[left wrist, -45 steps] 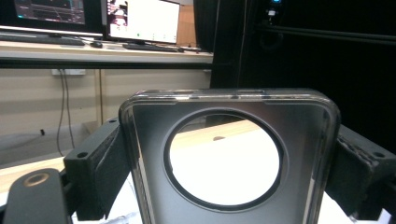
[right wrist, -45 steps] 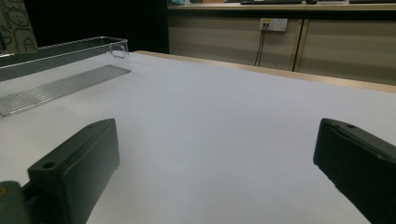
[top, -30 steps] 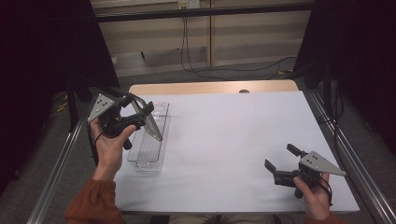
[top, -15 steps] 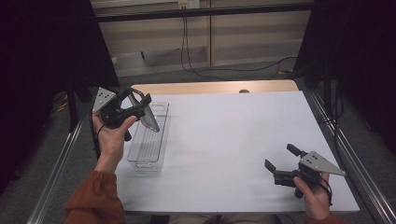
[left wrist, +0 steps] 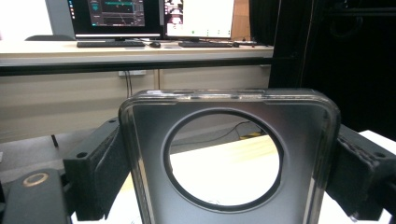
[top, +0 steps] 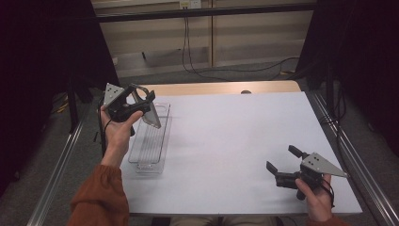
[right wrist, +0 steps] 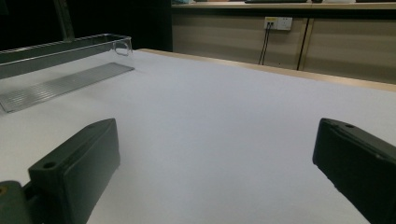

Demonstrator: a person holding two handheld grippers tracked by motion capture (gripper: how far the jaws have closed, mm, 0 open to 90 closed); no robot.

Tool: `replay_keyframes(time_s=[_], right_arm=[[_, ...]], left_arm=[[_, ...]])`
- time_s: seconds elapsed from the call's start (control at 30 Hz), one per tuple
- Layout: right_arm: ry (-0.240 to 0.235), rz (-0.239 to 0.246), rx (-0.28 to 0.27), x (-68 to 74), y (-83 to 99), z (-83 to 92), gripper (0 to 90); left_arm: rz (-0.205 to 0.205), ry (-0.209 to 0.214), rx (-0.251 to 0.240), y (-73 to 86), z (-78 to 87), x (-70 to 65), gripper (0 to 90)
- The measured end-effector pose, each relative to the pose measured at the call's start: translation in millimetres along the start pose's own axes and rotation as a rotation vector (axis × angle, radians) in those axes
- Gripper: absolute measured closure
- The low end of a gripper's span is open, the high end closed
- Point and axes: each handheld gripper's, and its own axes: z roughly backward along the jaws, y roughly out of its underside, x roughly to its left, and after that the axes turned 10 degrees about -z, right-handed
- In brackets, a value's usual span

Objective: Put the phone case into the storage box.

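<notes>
Two hand-held grippers are in use at the white counter (top: 226, 136), one at each side. At the left, the left hand-held gripper (top: 136, 101) is lifted off the surface, above the far end of a clear plastic tray (top: 149, 155) that lies lengthwise along the counter's left edge. Its jaws are closed against the two side edges of a clear phone case (left wrist: 229, 154), which has a dark tint and a large round cut-out near its top. In the left gripper view the case stands upright between the black pads, one pad pressed to each side, and the counter shows through the round hole. From above, the case (top: 149, 113) hangs tilted over the tray without touching it. A rust-coloured sleeve (top: 101, 197) covers the forearm of that hand. Well apart, near the front right corner, the right hand-held gripper (top: 282, 165) sits low over the counter with its jaws spread wide and nothing between them.
</notes>
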Motion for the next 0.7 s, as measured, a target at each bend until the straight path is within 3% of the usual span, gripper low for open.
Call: replay_keyframes(time_s=[0.13, 0.3, 0.43, 0.7], right_arm=[[-0.002, 0.003, 0.001, -0.2, 0.3, 0.2, 0.7], [0.0, 0.006, 0.0, -0.2, 0.4, 0.1, 0.6], [-0.003, 0.005, 0.002, 0.0, 0.5, 0.0, 0.7], [-0.004, 0.003, 0.001, 0.0, 1.0, -0.7, 0.6]], left_arm=[[-0.007, -0.005, 0.007, 1.6, -5.2, 1.3, 11.9], [0.015, -0.016, 0.002, 5.5, -11.7, 2.9, 11.9], [-0.014, -0.026, 0.014, 6.9, -15.2, 2.2, 11.9], [0.001, -0.062, 0.016, 11.5, -23.4, 3.7, 11.9]])
